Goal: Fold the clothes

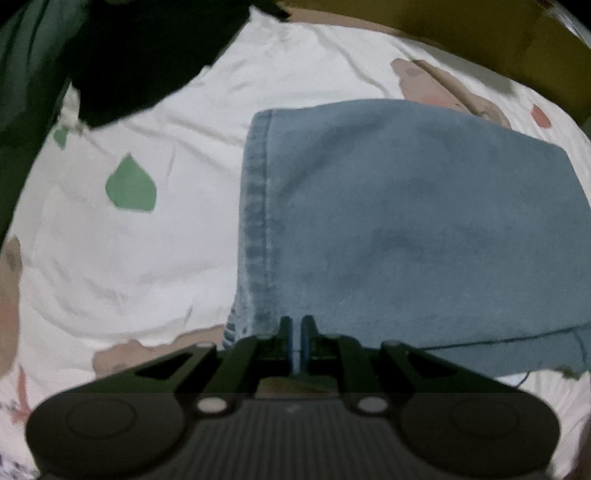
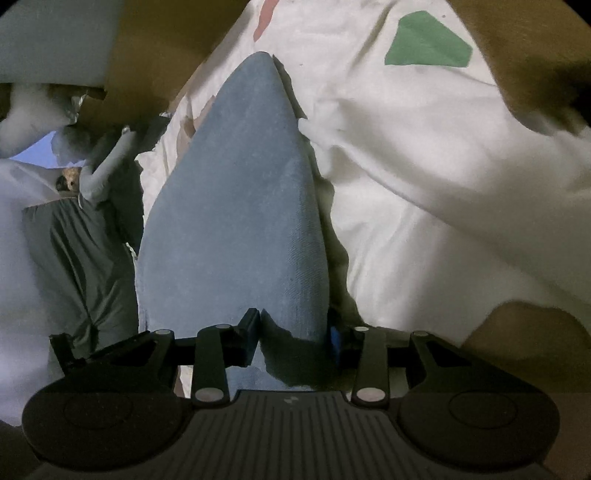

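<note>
Where the left gripper (image 1: 295,325) fills the bottom of its own view, its two black fingers stand nearly together, pinched on a thin edge of the blue denim garment (image 1: 406,229) that shows as a pale sliver between the pads. From that pinch the denim spreads away over the white bedsheet (image 1: 147,266), a stitched hem running along its left side. Beyond the hem a green leaf print (image 1: 131,186) marks the sheet, and further off a dark green cloth (image 1: 110,55) lies across the upper left corner. A brownish-yellow surface (image 1: 480,33) borders the sheet at the far top.

Seen from the right wrist, the right gripper (image 2: 291,328) has its fingers set apart with a thick fold of the same denim (image 2: 240,206) between them; whether the pads press on it cannot be told. The denim narrows away toward a rounded tip on the rumpled sheet (image 2: 424,184). To the left lies a grey garment (image 2: 77,251) with pale cloth around it. Far up on the sheet sits another green print (image 2: 428,40).
</note>
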The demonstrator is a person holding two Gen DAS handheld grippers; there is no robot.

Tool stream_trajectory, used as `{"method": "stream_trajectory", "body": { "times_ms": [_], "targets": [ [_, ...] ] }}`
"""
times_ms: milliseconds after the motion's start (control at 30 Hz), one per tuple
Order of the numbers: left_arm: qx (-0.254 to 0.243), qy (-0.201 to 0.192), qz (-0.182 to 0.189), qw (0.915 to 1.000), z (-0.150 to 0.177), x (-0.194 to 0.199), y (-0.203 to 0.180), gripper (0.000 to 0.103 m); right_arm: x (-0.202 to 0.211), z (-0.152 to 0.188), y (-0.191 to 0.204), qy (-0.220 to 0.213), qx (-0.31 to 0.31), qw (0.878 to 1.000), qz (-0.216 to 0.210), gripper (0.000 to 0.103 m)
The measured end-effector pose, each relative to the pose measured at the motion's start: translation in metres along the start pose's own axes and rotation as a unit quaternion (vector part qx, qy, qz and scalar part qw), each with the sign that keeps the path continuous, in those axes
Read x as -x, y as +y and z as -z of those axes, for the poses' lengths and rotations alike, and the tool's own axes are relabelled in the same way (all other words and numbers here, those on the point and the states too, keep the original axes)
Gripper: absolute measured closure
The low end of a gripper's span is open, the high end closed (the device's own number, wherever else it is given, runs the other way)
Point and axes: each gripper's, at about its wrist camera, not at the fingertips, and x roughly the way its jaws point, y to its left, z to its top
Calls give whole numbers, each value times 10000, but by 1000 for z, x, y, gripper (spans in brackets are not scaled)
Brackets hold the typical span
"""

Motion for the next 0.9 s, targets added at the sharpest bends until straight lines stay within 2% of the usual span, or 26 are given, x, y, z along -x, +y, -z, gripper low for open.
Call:
{"method": "stream_trajectory", "body": {
  "times_ms": [67,200,400,500,567,733,800,867,900],
  "targets": [
    [51,51,45,10000,2,-7,2,101,-2,-3,-1,-14,-36,10000,-42,64],
    [-137,14,12,9999,6,-14,-1,100,-1,-7,-7,-95,-175,9996,-211,64],
    [-86,35,38,9999,5,-15,-1,100,1,-13,-22,-259,-676,9936,-872,63],
    [-100,48,42,9999,3,-15,0,100,1,-17,-23,-361,-723,9934,-812,63],
    [-107,56,34,9999,3,-15,-1,100,-5,-19,-25,-315,-658,9949,-690,65],
    [-50,30,-99,9999,0,-4,-5,100,-19,-23,-17,-202,-500,9962,-688,65],
    [-129,-148,-150,9997,-4,8,-9,98,-25,-24,-14,-106,-455,9966,-680,65],
    [-163,-317,-191,9992,-8,19,-11,88,-31,-26,-13,-31,-430,9966,-701,65],
    [-162,-375,-216,9989,-10,24,-11,88,-33,-27,-12,6,-418,9966,-711,65]
  ]
}}
